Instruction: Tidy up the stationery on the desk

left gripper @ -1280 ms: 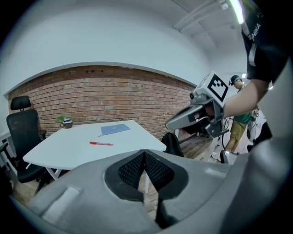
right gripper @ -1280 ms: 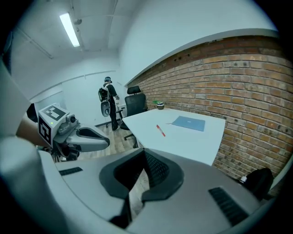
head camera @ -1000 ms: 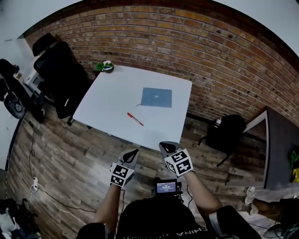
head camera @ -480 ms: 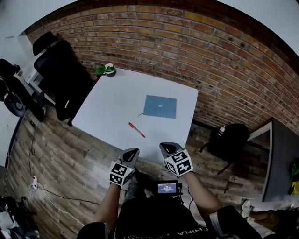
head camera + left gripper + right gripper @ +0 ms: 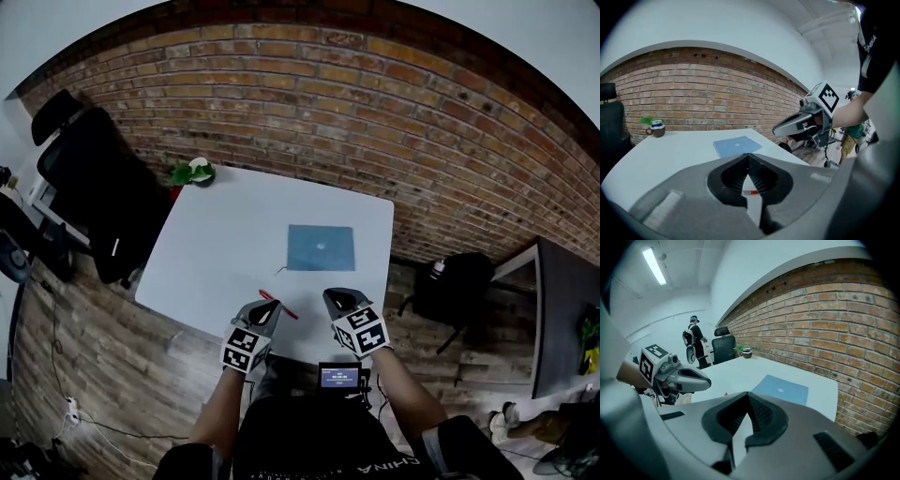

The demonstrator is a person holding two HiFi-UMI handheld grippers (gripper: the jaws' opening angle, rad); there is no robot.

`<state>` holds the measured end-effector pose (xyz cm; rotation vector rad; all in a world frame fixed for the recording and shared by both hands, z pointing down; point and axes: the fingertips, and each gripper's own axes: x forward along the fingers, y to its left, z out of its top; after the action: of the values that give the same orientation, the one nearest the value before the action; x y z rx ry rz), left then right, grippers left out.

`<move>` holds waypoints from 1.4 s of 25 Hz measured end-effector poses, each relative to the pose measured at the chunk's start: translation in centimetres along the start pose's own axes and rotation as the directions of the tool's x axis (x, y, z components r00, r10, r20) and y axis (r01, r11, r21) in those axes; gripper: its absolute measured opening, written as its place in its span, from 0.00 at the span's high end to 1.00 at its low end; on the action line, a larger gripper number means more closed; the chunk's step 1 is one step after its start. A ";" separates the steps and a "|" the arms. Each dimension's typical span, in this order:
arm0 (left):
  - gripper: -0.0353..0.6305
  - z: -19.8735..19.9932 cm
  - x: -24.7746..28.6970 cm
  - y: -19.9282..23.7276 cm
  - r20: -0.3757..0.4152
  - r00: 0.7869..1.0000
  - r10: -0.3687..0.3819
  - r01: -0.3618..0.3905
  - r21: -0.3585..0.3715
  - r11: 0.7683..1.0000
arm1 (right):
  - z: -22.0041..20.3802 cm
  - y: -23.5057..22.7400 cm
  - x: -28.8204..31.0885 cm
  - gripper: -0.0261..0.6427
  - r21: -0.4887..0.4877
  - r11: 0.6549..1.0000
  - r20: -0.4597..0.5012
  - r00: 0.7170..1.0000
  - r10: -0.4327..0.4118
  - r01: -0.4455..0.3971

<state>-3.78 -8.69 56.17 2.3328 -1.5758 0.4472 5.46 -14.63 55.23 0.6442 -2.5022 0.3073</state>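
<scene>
We've closed in on the desk (image 5: 216,253); both grippers now reach its near edge. Left gripper (image 5: 270,307) and right gripper (image 5: 335,298) are clenched, empty. Nothing tidied yet: pen (image 5: 289,312) lies loose by the left tips, notebook (image 5: 321,247) mid-desk. Pen's near end hides behind the left gripper; what's in the mug (image 5: 197,172) is unclear.

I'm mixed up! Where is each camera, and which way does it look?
Head view: on the head, looking down at the desk; forearms, left gripper, right gripper show.
Left gripper view: on that gripper, facing the brick wall; shut jaws, right gripper show.
Right gripper view: on that gripper, facing across the desk; shut jaws, left gripper show.
All share the blue notebook.
</scene>
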 end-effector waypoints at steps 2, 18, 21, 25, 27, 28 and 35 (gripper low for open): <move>0.93 0.6 0.8 1.9 -0.005 0.999 -0.032 0.032 -0.003 0.999 | 1.4 -0.3 1.6 0.95 0.016 1.000 0.000 1.000 -0.023 0.023; 0.93 2.7 6.1 9.5 -0.021 0.984 -0.178 0.179 0.068 0.981 | 4.3 -2.9 7.3 0.95 0.107 0.981 -0.042 0.986 -0.161 0.164; 0.93 3.0 6.9 9.2 -0.011 0.985 -0.170 0.170 0.065 0.983 | 4.3 -3.5 7.2 0.95 0.098 0.982 -0.041 0.987 -0.155 0.159; 0.93 3.5 7.1 8.2 -0.011 0.985 -0.173 0.173 0.076 0.982 | 4.5 -4.2 6.8 0.95 0.085 0.986 -0.036 0.989 -0.143 0.145; 0.93 3.8 7.2 8.2 -0.012 0.986 -0.168 0.168 0.077 0.983 | 4.7 -4.5 6.7 0.95 0.087 0.986 -0.031 0.990 -0.139 0.141; 0.93 4.0 7.3 8.1 -0.012 0.986 -0.166 0.167 0.076 0.983 | 4.6 -4.6 6.6 0.95 0.089 0.986 -0.031 0.990 -0.138 0.140; 0.93 3.6 7.3 6.9 -0.033 0.986 -0.165 0.168 0.097 0.981 | 3.7 -4.8 6.0 0.95 0.100 0.986 -0.031 0.991 -0.130 0.133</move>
<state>-7.24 -18.77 56.32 2.4982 -1.3615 0.5236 1.75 -22.34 55.84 0.8377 -2.4191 0.3934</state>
